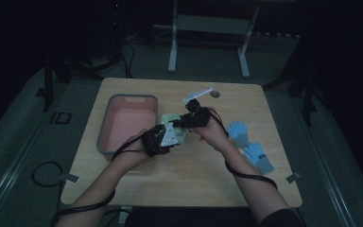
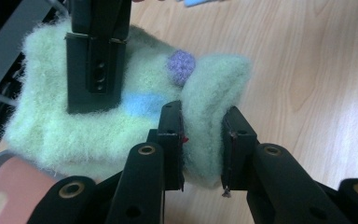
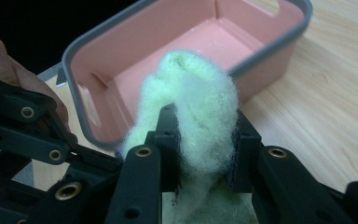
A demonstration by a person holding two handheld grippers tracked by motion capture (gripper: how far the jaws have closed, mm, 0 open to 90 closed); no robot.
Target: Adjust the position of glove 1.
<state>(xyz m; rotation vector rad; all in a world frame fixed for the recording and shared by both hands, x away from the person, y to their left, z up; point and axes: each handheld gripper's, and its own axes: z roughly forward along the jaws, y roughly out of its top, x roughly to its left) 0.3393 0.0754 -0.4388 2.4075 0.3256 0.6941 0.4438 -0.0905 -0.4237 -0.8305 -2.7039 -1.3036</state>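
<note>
Right beside the pink bin (image 1: 105,113), both my left gripper (image 2: 203,140) and right gripper (image 3: 200,140) are pinching the fuzzy green glove (image 2: 102,121); next, I reckon, swing toward 9 o'clock and drop it in.

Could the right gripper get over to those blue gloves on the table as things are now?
Probably not right away. The right gripper is shut on the fuzzy green glove, which the left gripper also clamps. The blue gloves lie beside the right forearm with bare table between, so only that grip hinders it.
</note>
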